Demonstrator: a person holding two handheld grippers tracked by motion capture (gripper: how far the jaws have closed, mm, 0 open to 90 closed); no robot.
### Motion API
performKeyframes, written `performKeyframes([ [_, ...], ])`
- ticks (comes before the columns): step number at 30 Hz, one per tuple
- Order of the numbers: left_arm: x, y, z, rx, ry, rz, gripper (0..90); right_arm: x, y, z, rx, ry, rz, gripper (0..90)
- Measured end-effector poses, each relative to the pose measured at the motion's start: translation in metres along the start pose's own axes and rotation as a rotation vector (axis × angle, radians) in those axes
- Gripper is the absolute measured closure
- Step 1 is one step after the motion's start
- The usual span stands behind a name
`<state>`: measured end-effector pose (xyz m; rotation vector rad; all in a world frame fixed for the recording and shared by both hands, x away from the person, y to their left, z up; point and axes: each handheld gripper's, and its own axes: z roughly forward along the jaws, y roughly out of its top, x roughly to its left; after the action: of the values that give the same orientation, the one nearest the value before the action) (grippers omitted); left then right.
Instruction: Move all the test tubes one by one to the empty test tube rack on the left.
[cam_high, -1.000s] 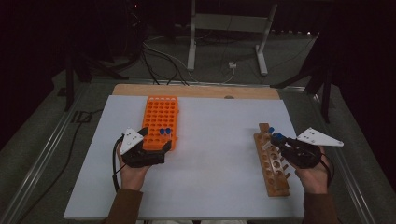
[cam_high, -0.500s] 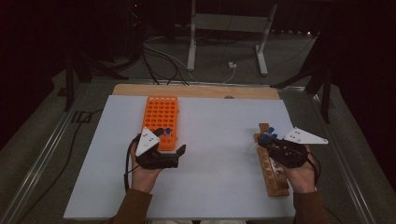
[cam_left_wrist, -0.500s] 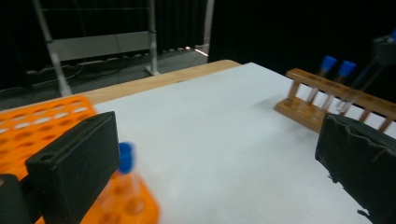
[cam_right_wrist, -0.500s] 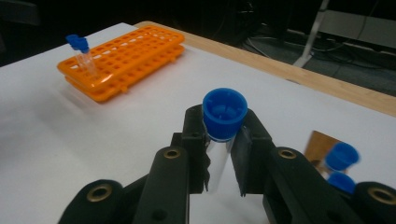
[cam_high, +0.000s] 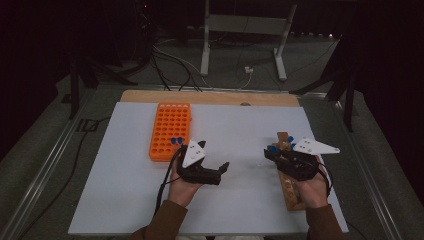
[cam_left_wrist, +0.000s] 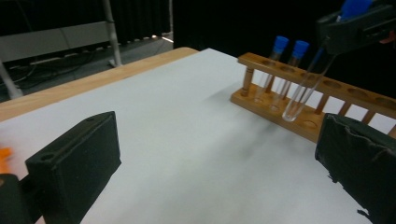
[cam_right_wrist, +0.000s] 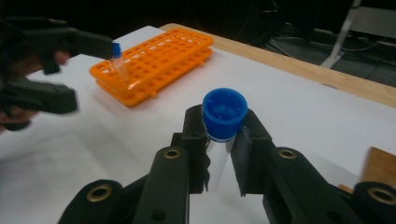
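Right gripper (cam_right_wrist: 223, 140) pinching capped tube (cam_right_wrist: 224, 114) over wooden rack (cam_high: 290, 192), left gripper (cam_high: 220, 170) spread, bare mat (cam_high: 240, 135) between.

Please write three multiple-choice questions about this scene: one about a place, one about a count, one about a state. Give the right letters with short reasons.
1. Where is the wooden rack?
A. On the right of the table, below the right tool
B. On top of the orange rack
C. At the left table edge

2. How many capped tubes stand in the wooden rack?
A. None
B. Two
C. Five

3. What is the state of the left tool?
A. Shut on a tube
B. Shut on a cap
C. Open and empty

Answers:
1 A: the high view shows it under the right hand.
2 B: the left gripper view shows two blue caps in it; a third tube is held in the right tool.
3 C: its jaws stand wide apart with nothing between them.
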<state>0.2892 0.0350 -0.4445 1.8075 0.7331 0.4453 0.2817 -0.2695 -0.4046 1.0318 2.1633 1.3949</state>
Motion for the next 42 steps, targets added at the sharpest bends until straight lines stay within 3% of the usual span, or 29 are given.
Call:
performKeyframes([
  [12, -0.029, 0.0, 0.029, 0.044, -0.072, 0.042, 8.5, 0.016, 0.0, 0.015, 0.023, 0.042, -0.017, 76.6],
  [18, -0.04, -0.002, 0.039, 0.035, -0.099, 0.041, 18.1, 0.022, 0.001, 0.019, 0.026, 0.078, -0.015, 76.6],
  [22, -0.047, -0.002, 0.043, 0.029, -0.107, 0.054, 28.0, 0.026, 0.0, 0.023, 0.038, 0.091, -0.021, 76.5],
  [25, -0.05, -0.003, 0.045, 0.023, -0.125, 0.065, 40.2, 0.028, 0.0, 0.024, 0.041, 0.096, -0.025, 76.5],
  [33, -0.052, -0.004, 0.046, 0.016, -0.158, 0.079, 66.6, 0.029, -0.001, 0.026, 0.052, 0.112, -0.023, 76.5],
  [38, -0.051, -0.005, 0.045, 0.016, -0.162, 0.077, 76.7, 0.029, -0.002, 0.027, 0.054, 0.126, -0.015, 76.5],
  [42, -0.052, -0.005, 0.045, 0.015, -0.17, 0.076, 78.0, 0.029, -0.002, 0.027, 0.05, 0.131, -0.014, 76.2],
])
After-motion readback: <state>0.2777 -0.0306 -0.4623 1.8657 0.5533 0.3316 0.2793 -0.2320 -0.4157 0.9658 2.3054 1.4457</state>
